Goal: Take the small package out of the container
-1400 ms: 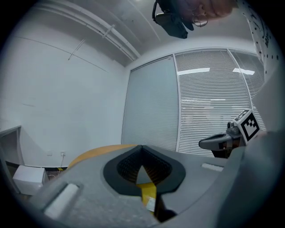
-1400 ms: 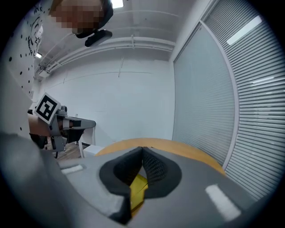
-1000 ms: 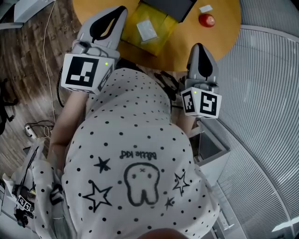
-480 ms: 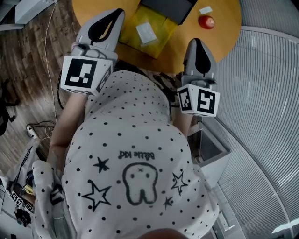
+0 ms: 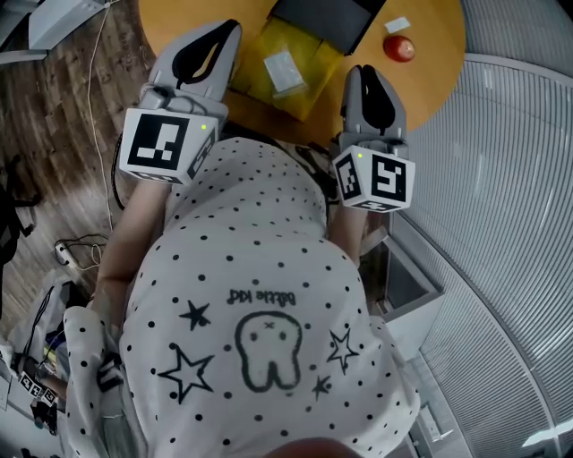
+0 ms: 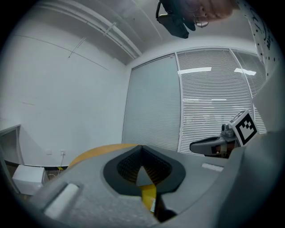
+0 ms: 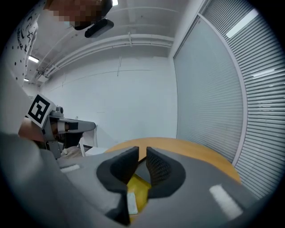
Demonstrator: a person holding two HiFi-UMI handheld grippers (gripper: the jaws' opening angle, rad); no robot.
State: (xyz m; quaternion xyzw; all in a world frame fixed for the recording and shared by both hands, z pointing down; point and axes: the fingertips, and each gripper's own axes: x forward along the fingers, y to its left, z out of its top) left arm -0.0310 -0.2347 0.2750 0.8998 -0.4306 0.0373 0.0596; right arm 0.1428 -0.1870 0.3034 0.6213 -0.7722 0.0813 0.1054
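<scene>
Dark foam fingers (image 7: 156, 168) of the right gripper (image 7: 142, 153) stand slightly apart, having just been opening. Nothing is between them; the yellow package (image 7: 139, 189) shows below the gap. Left gripper (image 6: 141, 150): fingers closed tip to tip, empty. The package, white label up, lies by the tabletop's (image 5: 430, 36) near edge, against the dark container (image 5: 327, 18). Red round object (image 5: 398, 47) towards the right edge.

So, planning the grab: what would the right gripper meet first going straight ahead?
Probably the yellow package on the table; depth unclear. On the right gripper the jaws have just been opening, nothing between them.
</scene>
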